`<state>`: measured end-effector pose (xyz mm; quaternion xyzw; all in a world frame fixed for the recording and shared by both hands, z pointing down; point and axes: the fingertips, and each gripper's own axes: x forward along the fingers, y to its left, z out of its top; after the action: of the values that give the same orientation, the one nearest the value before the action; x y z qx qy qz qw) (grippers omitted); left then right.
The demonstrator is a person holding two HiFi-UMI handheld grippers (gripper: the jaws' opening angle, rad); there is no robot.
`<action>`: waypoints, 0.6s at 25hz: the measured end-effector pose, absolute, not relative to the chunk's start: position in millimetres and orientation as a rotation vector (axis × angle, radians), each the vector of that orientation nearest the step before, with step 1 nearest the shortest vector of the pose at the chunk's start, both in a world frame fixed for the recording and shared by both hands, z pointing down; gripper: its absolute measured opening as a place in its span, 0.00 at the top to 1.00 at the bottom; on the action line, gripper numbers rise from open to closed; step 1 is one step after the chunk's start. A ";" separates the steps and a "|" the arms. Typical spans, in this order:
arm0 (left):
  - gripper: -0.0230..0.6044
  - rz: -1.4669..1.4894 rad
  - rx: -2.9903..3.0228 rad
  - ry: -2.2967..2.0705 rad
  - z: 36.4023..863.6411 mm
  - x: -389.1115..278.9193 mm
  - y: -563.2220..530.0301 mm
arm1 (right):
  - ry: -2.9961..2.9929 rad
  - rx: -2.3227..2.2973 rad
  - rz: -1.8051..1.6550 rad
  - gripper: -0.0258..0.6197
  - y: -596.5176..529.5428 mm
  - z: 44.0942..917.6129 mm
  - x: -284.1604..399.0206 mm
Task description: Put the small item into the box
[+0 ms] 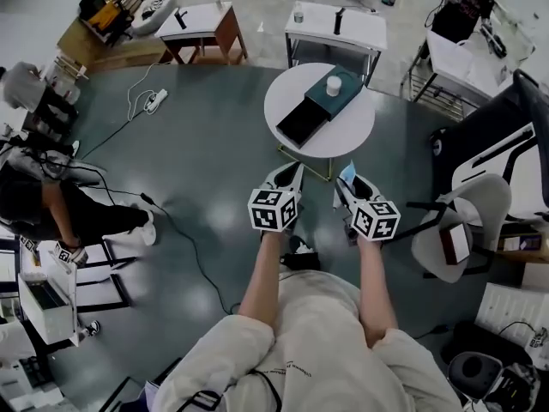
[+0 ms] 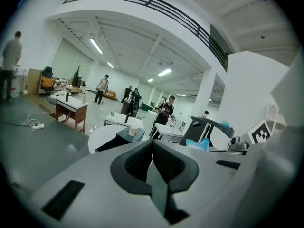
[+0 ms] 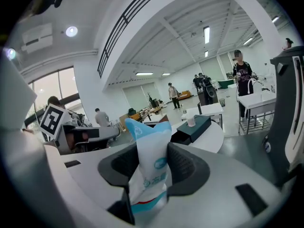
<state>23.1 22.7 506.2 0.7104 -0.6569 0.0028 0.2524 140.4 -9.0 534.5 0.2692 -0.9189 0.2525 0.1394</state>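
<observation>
My right gripper is shut on a small blue and white packet that sticks up between its jaws; in the head view its blue tip shows at that gripper's front. My left gripper is shut with nothing in it and hangs beside the right one. A dark box with its drawer pulled out lies on a round white table ahead of both grippers, a small white cup on its lid. Both grippers are held short of the table.
White desks and a wooden-legged table stand beyond the round table. A dark and white chair is to the right, a cable on the grey floor to the left. A seated person is at the left.
</observation>
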 end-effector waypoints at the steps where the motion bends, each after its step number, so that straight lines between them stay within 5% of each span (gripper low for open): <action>1: 0.93 0.015 1.932 -1.788 508.5 14.6 14.1 | -2.657 0.775 0.736 0.65 -18.6 536.9 130.9; 15: 0.93 0.035 1.860 -1.805 528.5 -108.8 -64.4 | -2.638 0.712 0.752 0.65 -103.7 556.4 14.3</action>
<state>-108.8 -64.4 528.5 0.6907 -0.6702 0.0128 0.2713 14.3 -103.7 556.4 0.2484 -0.9199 0.2620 0.1530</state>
